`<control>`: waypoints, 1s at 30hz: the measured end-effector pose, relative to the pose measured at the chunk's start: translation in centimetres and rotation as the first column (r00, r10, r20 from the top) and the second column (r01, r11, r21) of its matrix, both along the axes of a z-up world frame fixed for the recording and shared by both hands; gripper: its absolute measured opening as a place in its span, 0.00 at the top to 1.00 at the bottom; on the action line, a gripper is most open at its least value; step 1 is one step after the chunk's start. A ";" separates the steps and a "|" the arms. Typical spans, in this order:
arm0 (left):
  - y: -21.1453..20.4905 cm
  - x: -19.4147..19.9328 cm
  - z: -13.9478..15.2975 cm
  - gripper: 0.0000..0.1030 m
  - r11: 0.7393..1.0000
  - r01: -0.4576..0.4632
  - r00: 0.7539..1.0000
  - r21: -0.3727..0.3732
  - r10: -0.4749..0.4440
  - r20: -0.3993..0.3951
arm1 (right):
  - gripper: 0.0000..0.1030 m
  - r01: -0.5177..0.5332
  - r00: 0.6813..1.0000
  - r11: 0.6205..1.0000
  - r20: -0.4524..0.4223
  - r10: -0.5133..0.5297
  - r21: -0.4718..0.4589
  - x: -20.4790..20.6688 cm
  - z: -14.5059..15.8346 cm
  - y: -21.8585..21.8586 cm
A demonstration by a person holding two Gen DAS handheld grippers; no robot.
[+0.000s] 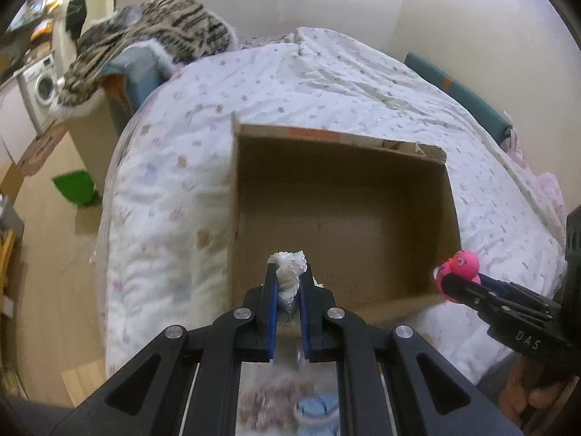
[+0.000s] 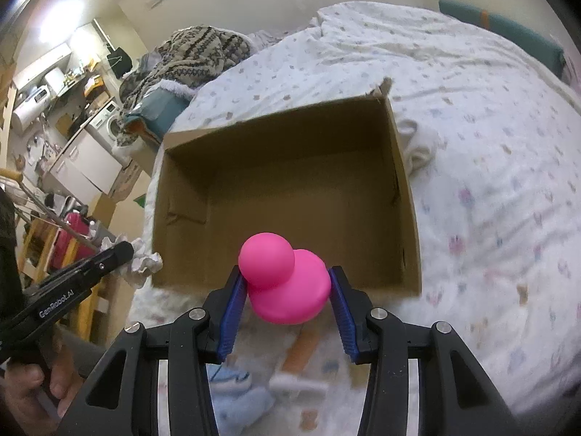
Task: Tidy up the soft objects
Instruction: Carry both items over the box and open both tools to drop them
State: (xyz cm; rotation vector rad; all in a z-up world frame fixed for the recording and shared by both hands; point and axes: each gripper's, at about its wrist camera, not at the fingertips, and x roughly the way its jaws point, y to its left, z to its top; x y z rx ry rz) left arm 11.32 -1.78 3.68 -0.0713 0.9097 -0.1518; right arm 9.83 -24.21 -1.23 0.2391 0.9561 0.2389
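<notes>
Both grippers loaded, hovering at near rim of cardboard box [image 2: 403, 196] sitting on bed [image 2: 490, 145]. Left gripper [image 1: 288, 279] jaws pinched tight on white lacy cloth [image 1: 290, 269]; looks featherlight, floppy, grab anywhere. Right gripper [image 2: 287, 287] jaws squeezing pink rubber duck [image 2: 287, 279] by body; probably squishy, bit slick, so hold wide middle. Box looks empty inside. Blurry bluish stuff under grippers, can't make out.

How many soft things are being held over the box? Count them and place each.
2. A white frilly cloth in the left gripper, a pink duck in the right gripper, both at the box's near edge.
</notes>
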 end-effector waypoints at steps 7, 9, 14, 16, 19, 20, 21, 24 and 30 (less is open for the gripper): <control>-2.3 2.1 -2.6 0.91 0.996 0.034 0.999 0.077 -0.036 0.027 | 0.53 0.030 0.999 1.000 -0.040 -0.030 0.001 2.6 -2.7 -0.4; -2.6 2.2 -3.5 0.91 0.995 0.040 0.999 0.092 -0.042 0.018 | 0.53 0.035 0.997 0.999 -0.062 -0.035 -0.007 2.7 -3.6 -0.4; -2.6 2.4 -5.2 0.91 0.994 0.043 0.999 0.100 -0.042 -0.014 | 0.53 0.017 0.993 1.000 -0.115 -0.019 -0.016 2.7 -5.2 0.1; -2.6 2.4 -5.5 0.91 0.994 0.039 0.999 0.102 -0.037 -0.018 | 0.53 0.008 0.992 0.999 -0.122 -0.012 -0.034 2.8 -5.5 0.4; -2.7 2.3 -5.9 0.90 0.992 0.035 0.999 0.119 -0.032 -0.023 | 0.53 0.002 0.991 0.999 -0.135 -0.009 -0.052 2.7 -5.8 0.5; -2.7 2.3 -6.0 0.90 0.993 0.036 0.999 0.115 -0.034 -0.024 | 0.53 0.002 0.991 0.998 -0.135 -0.010 -0.055 2.6 -5.9 0.5; -2.7 2.3 -6.2 0.90 0.993 0.040 0.999 0.114 -0.037 -0.022 | 0.53 0.001 0.991 0.998 -0.135 -0.009 -0.058 2.6 -5.9 0.5; -2.5 2.4 -6.4 0.90 0.993 0.026 0.999 0.112 -0.023 -0.031 | 0.53 0.000 0.991 0.998 -0.137 -0.009 -0.065 2.7 -6.0 0.7; -2.3 2.5 -6.7 0.90 0.995 0.022 0.999 0.098 -0.018 -0.042 | 0.53 0.000 0.990 0.997 -0.139 -0.010 -0.072 3.0 -6.1 0.8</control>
